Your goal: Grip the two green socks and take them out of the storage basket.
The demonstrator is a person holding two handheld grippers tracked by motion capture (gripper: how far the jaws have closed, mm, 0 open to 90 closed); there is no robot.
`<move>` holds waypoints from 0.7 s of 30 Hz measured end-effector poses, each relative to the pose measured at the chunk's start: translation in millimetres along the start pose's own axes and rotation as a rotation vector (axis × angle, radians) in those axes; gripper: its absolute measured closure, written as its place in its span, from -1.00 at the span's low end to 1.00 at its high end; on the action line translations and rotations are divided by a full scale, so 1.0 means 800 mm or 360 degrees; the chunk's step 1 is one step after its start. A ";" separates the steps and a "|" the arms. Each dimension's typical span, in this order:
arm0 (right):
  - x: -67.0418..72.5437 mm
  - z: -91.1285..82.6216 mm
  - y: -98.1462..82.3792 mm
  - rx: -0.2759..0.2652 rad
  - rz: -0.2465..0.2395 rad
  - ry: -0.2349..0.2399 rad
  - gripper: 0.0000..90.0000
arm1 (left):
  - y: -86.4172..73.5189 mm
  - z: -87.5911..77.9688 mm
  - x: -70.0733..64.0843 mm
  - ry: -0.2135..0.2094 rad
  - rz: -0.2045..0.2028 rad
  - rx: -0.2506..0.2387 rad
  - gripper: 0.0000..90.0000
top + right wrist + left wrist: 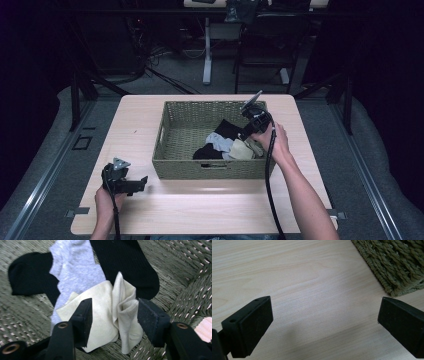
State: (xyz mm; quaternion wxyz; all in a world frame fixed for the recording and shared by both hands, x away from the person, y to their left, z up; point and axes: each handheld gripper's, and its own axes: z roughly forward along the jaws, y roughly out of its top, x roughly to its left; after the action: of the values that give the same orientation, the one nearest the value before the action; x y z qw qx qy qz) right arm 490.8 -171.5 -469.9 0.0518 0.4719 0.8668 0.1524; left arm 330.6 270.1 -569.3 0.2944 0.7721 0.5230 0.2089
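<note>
1 basket [172, 150], 2 black socks [125, 257], 1 grey sock [75, 267], 1 cream sock [105, 305].

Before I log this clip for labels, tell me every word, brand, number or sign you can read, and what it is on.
None can be read: no print shows on the woven basket, the cream sock, the grey sock, the black socks, the table or either gripper.
</note>
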 end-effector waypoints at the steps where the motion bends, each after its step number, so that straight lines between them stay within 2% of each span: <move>1: 0.000 0.003 0.001 0.0014 0.0002 -0.0004 0.11 | 0.000 0.000 0.000 0.0000 0.0003 0.0007 -1.00; 2: 0.001 0.008 0.001 0.0007 0.0015 -0.0015 0.13 | 0.000 0.000 0.000 -0.0001 0.0003 0.0007 -1.00; 3: 0.001 0.009 0.002 0.0042 0.0011 -0.0020 0.15 | 0.000 0.000 0.000 -0.0001 -0.0001 0.0004 -1.00; 6: -0.002 0.017 0.004 0.0077 0.0016 -0.0032 0.20 | 0.000 0.000 0.001 -0.0001 0.0006 0.0007 -1.00; 7: -0.001 0.021 0.003 0.0066 0.0037 -0.0030 0.21 | 0.000 0.000 0.001 0.0001 0.0003 0.0004 -1.00; 13: -0.001 0.029 0.006 0.0144 0.0032 -0.0065 0.29 | 0.000 0.000 0.000 -0.0002 0.0003 0.0004 -1.00; 16: -0.001 0.035 0.006 0.0150 0.0061 -0.0082 0.47 | 0.000 0.001 0.000 -0.0010 0.0001 0.0004 -1.00; 17: -0.002 0.034 0.008 0.0189 0.0039 -0.0085 0.52 | 0.000 0.001 -0.001 -0.0008 0.0001 0.0001 -1.00; 21: -0.001 0.038 0.008 0.0195 0.0051 -0.0079 0.77 | 0.000 0.000 -0.001 -0.0009 0.0009 -0.0001 -1.00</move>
State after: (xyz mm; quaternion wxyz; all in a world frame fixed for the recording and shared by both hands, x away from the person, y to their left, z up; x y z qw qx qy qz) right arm 503.3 -162.2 -496.6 0.0418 0.4915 0.8654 0.0881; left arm 330.4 269.5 -569.3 0.2956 0.7741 0.5200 0.2076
